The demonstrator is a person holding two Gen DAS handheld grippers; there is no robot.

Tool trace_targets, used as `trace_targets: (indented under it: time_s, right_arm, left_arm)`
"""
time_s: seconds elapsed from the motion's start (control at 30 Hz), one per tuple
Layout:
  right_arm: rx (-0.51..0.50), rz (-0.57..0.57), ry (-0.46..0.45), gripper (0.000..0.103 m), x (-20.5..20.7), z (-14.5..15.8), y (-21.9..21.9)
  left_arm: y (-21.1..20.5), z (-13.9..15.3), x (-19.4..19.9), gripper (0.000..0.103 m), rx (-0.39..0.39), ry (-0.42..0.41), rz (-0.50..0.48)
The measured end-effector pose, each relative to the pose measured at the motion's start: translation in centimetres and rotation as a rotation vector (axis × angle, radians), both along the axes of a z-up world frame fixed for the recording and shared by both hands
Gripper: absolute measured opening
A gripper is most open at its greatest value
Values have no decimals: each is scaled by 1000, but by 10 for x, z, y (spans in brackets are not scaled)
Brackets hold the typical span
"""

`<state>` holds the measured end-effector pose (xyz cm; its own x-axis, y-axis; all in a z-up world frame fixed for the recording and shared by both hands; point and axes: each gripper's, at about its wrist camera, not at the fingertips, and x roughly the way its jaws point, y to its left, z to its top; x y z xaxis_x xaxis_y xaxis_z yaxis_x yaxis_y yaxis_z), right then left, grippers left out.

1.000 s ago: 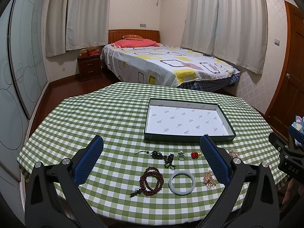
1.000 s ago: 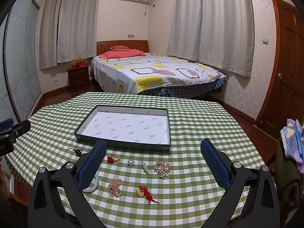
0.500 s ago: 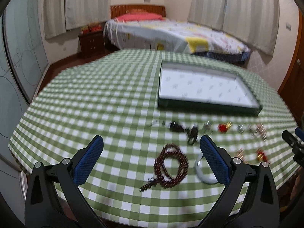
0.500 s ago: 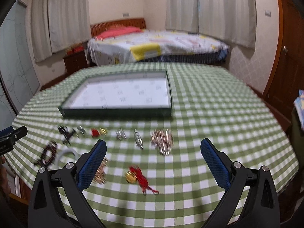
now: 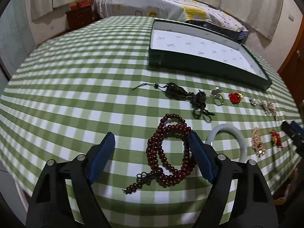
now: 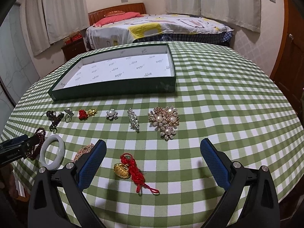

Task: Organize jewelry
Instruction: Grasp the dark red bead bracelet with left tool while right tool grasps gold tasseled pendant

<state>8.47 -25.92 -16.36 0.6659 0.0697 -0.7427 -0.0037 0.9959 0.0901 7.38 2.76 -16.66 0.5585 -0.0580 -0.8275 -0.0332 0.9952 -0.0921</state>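
Scene: jewelry was laid in two loose rows on the checked tabletop (image 6: 218, 87), near its front edge; the tray (image 6: 114, 91) was set behind the rows, toward the far edge, nothing seen inside it.
Left gripper (image 5: 152, 148): jaws were closing, not yet pressed on anything; the beads (image 5: 169, 152) were framed between them, the right pad close to the far side of the loop.
Right gripper (image 6: 152, 157): jaws were held wide, nothing between the pads; the gold charm (image 6: 131, 169) with red tassel was lying on the cloth between them.
Bangle (image 5: 228, 142): was lying just right of the beads, near the left gripper's right finger.
Step judged: first picks were being lined up, nothing was lifted yet.
Risk 1: only one strand could be pinched, so the coiled beads could unroll and drag.
Risk 2: the bangle could be knocked toward the front edge by the outer finger.
Risk 3: the cloth could be snagged and bunched, so neighbouring brooches (image 6: 165, 119) could be shifted.
Risk 4: the charm could be left hanging by its tassel.
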Motion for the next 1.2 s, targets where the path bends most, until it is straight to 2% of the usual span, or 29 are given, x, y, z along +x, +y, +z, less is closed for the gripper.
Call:
trace_targets:
  time_s: [0.3,0.37,0.53,0.77,0.87,0.93,1.1,1.13,1.2]
  right_arm:
    - [14,0,16,96,7,-5,0]
    - [18,1,17,96,7,-5,0]
    - [24,5,22,96,8,-6,1]
    - [27,8,15,96,7,-4,2]
    - [27,11,21,96,6,-5,2]
    - [25,15,24,96,6,-5,3]
    - [20,19,22,96,5,-5,4]
    - [22,19,24,96,5,-5,3]
    - [24,19,27,96,4,-6,3]
  left_arm:
    - [-10,6,0,80,-19,-23,-36]
    - [-10,0,4,80,-10,2,-38]
    - [-17,-2,6,83,50,-8,-52]
    - [-2,4,5,83,-12,1,-10]
    - [-9,3,2,83,19,7,-40]
    - [-13,-2,2,78,39,29,-46]
    - [-12,0,0,54,82,7,-32]
    - [-10,0,0,52,82,5,-28]
    - [-8,0,-2,38,77,-5,-31]
